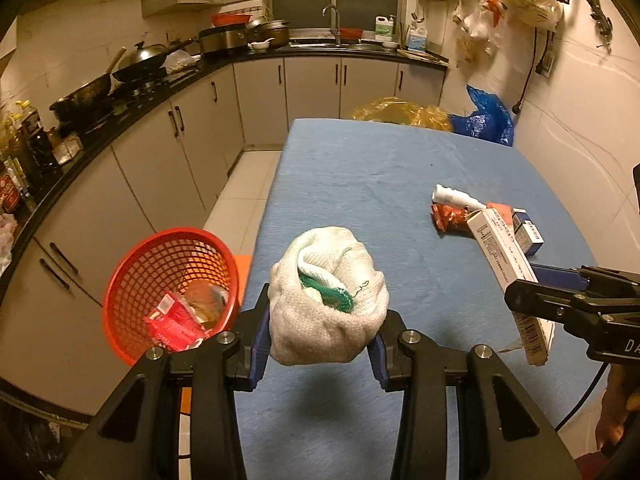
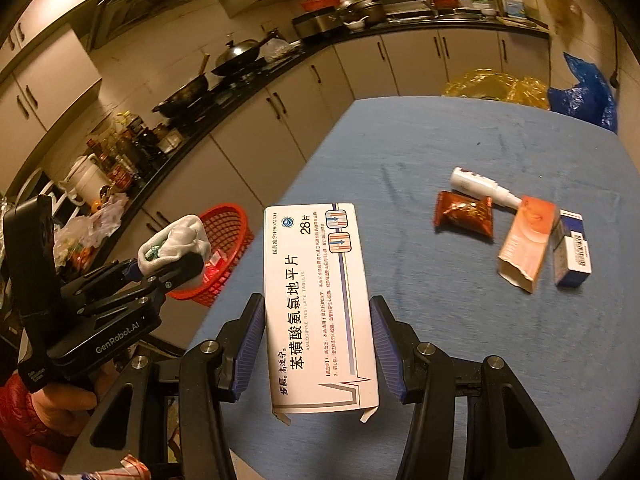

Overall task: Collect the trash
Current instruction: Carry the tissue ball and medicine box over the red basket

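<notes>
We've got the rag [image 1: 326, 296] bunched up and clamped between the left gripper [image 1: 320, 346] pads, lifted clear of the table [image 1: 360, 168], probably so it can swing over to the red basket [image 1: 168, 284], which stands just off the table's left edge with wrappers in it. Our right gripper [image 2: 318, 344] is clamped on the pill box [image 2: 318, 308] by its long sides, held above the table too. Farther from the basket, well across the table, a tube [image 2: 482, 188], a sachet [image 2: 464, 214] and two small boxes [image 2: 528, 248] lie bunched together, not yet collected.
</notes>
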`<action>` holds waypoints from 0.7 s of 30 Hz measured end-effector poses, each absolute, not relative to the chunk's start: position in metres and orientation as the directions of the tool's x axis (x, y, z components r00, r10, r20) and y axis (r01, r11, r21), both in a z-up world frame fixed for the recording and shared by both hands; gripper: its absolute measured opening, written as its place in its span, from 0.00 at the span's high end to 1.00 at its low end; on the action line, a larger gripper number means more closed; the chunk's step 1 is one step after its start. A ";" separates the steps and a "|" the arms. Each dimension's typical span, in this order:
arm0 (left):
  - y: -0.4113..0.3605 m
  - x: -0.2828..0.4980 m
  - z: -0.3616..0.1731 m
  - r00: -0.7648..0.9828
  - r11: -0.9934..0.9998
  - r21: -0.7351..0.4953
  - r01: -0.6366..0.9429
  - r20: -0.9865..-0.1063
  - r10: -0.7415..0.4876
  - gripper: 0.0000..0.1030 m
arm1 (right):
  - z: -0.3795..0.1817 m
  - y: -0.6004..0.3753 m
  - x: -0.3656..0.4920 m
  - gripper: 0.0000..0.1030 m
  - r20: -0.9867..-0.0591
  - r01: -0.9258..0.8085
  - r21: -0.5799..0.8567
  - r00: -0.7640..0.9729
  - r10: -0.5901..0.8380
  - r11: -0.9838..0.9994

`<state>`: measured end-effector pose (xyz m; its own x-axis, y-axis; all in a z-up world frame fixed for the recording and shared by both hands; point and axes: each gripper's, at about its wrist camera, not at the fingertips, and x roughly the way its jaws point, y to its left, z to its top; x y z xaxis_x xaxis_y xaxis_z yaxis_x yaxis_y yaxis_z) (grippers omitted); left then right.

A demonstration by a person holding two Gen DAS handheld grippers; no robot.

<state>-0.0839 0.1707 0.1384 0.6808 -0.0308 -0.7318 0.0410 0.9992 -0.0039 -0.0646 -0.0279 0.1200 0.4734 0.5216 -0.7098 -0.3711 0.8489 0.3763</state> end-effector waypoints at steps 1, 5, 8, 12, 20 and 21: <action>0.172 -0.085 0.139 0.680 0.999 0.000 0.035 -0.732 -0.024 0.62 | 0.120 -0.025 -0.065 0.45 -0.709 -0.377 0.377 0.470 0.526 0.846; 0.175 -0.088 0.141 0.682 1.000 0.001 0.014 -0.731 -0.009 0.62 | 0.122 -0.019 -0.066 0.45 -0.706 -0.399 0.375 0.461 0.537 0.837; 0.176 -0.091 0.141 0.683 1.000 0.005 0.005 -0.731 0.000 0.62 | 0.122 -0.017 -0.066 0.45 -0.708 -0.408 0.376 0.454 0.542 0.832; 0.175 -0.092 0.141 0.685 1.000 0.008 -0.001 -0.728 0.006 0.62 | 0.123 -0.018 -0.065 0.45 -0.709 -0.418 0.373 0.448 0.545 0.829; 0.173 -0.094 0.141 0.686 1.000 0.011 -0.006 -0.727 0.012 0.62 | 0.122 -0.019 -0.065 0.45 -0.710 -0.422 0.371 0.446 0.546 0.827; 0.173 -0.094 0.141 0.687 1.000 0.011 -0.006 -0.727 0.012 0.62 | 0.122 -0.019 -0.065 0.45 -0.710 -0.422 0.370 0.446 0.545 0.828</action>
